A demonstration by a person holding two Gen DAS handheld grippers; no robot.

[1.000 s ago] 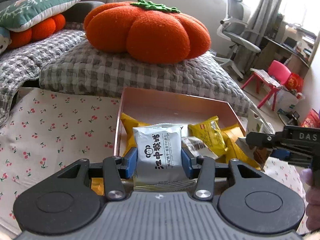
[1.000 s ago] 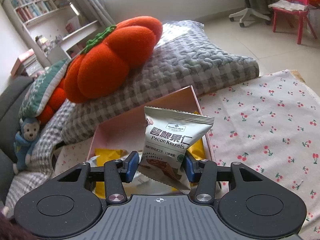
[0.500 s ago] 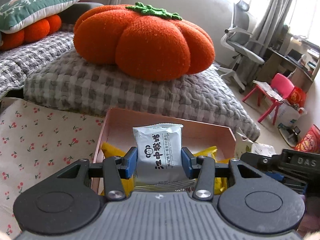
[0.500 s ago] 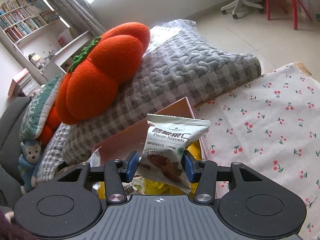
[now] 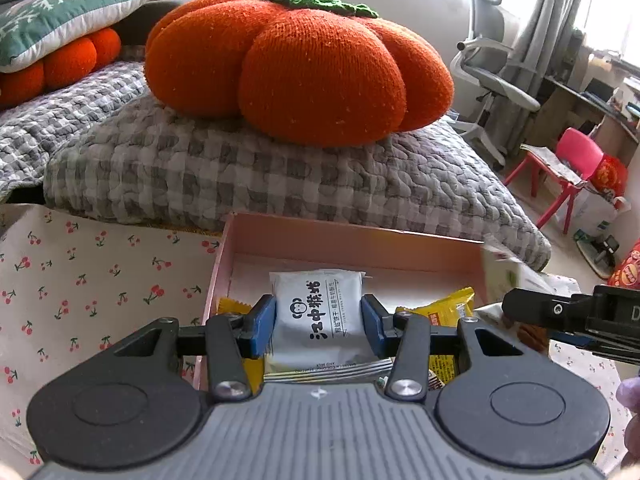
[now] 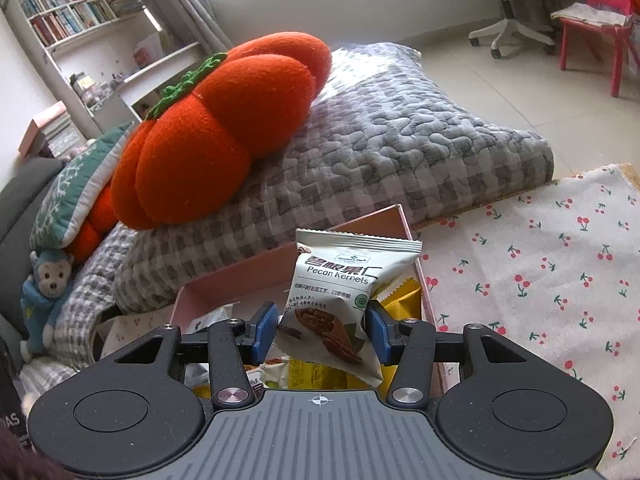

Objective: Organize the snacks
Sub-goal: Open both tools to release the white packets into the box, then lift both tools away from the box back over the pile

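White "Pecan Kernels" packet [image 6: 340,300] over pink box [image 6: 392,216]

We see a silver-grey foil packet with black characters [image 5: 318,316] between blue pads [image 5: 262,330], yellow wrappers [image 5: 446,312] at its three o'clock, a pale pink cardboard box [image 5: 352,236], a white cloth printed with red cherries [image 5: 92,280], a grey-and-white checked quilt [image 5: 248,176], and an orange plush pumpkin with green stem [image 5: 304,64] at twelve o'clock.
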